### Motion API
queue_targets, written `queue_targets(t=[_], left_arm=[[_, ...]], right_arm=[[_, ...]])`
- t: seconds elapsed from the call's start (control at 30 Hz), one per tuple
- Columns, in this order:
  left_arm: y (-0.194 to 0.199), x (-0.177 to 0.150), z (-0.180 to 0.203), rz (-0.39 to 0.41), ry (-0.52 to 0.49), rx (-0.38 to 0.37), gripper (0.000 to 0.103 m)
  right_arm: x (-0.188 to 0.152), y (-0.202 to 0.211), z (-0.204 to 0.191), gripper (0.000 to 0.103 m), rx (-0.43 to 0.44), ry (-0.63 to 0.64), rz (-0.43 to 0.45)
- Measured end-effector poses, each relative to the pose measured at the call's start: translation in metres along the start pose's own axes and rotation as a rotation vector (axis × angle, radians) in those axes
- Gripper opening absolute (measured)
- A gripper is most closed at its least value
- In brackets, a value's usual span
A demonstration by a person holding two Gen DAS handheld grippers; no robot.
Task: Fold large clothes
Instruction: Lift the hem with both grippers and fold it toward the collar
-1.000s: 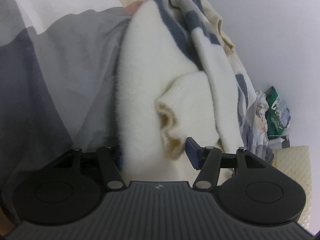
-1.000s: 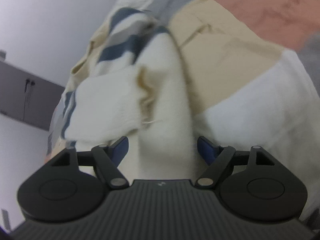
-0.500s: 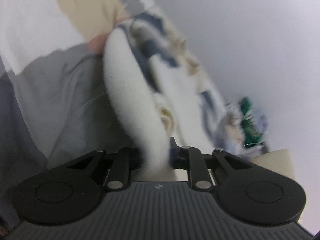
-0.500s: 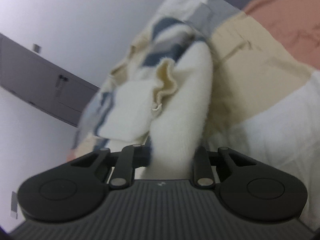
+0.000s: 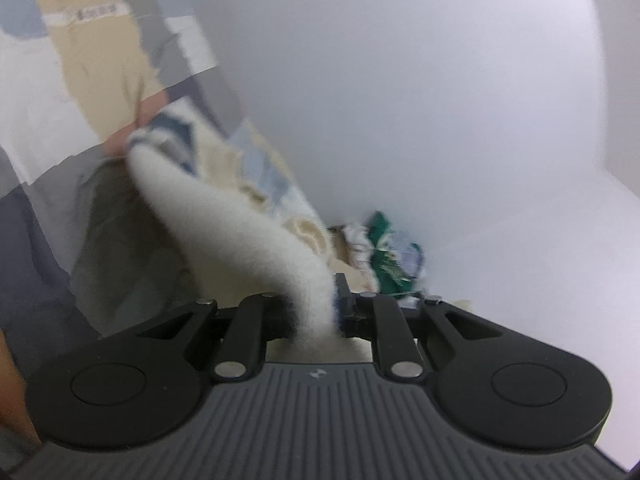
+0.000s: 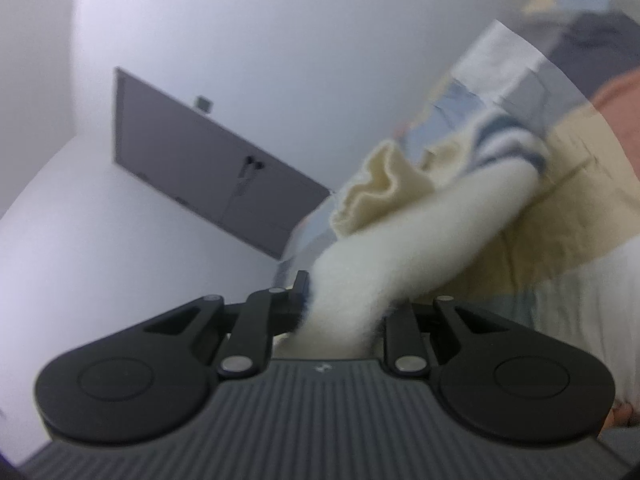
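Both grippers have just closed on the fluffy white sweater point(image 5: 240, 216), where one second ago their fingers stood wide open around it. The left gripper point(image 5: 316, 312) now pinches a thick fold of the white fabric, and the right gripper point(image 6: 344, 312) pinches another fold in the same way. The views have tipped upward since then, so more of the pale wall point(image 5: 400, 100) shows, and the held folds now stretch up from the patchwork bed cover point(image 5: 92, 64), while the striped far part still lies on the bed. I think the sweater is being lifted to spread it out, so the real folding has not yet started.
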State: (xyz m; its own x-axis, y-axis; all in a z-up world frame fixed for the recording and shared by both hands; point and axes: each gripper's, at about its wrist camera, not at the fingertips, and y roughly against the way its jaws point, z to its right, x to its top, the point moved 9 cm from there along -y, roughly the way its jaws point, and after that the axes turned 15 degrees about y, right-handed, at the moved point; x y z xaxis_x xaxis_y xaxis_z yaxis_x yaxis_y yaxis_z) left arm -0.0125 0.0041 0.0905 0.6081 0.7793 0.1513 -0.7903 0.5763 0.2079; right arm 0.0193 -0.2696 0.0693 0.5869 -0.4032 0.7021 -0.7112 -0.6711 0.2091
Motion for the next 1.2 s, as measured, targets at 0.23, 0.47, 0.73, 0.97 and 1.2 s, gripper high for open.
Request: queue_targets(t=[0.23,0.47,0.73,0.97,1.2], left_arm=[[0.045,-0.02,0.025,-0.024,0.0,-0.059,0.016],[0.032,-0.018,-0.005,-0.033,0.044,-0.044,0.016],[-0.056,0.054,-0.006,0.006,-0.009,0.116,0.017],[-0.16,0.128,-0.028,0.006,-0.063,0.251,0.017],[-0.24,0.165,-0.095,-0.023,-0.068,0.339,0.017]], right_arm=[[0.019,0.041,-0.024,0.022,0.003,0.019,0.008],[0.004,0.03,0.019,0.023,-0.075,-0.104,-0.022],[0.049,-0.022,0.069,0.023,-0.162,-0.194,0.028],[0.089,-0.109,0.116,0.017,-0.285,-0.208,0.014],[0.088,-0.177,0.177,0.015,-0.356,-0.213,-0.024]])
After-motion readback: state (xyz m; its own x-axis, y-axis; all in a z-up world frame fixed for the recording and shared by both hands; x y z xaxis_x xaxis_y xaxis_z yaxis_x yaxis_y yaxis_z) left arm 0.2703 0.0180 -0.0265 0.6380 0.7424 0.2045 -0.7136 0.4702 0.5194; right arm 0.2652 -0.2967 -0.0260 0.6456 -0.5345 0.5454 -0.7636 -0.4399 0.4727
